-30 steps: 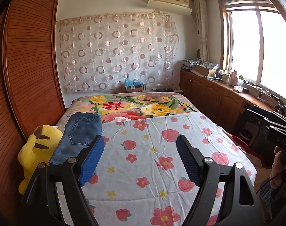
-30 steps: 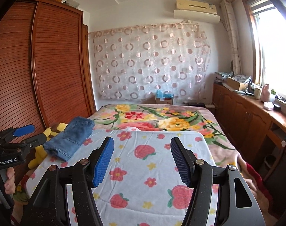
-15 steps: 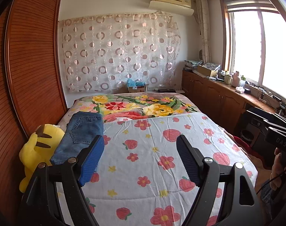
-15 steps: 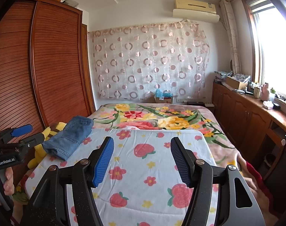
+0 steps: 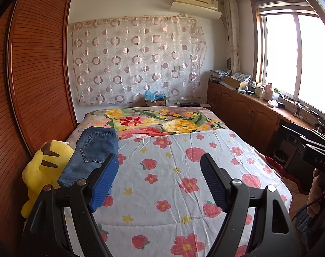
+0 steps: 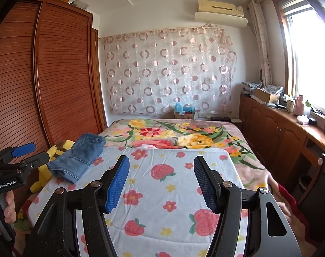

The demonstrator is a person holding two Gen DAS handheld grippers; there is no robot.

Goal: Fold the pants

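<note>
The pants (image 5: pixel 91 154), denim and already folded into a compact stack, lie at the bed's (image 5: pixel 205 171) left edge, touching the yellow plush toy (image 5: pixel 42 171); both grippers hover apart from them over the strawberry-print quilt (image 6: pixel 173 182). The left gripper (image 5: pixel 159 182) and right gripper (image 6: pixel 161 182) each hold their jaws apart and empty; if the fold needs tidying, approach the stack low from the quilt side, clamp only outer edges, and avoid snagging the toy.
</note>
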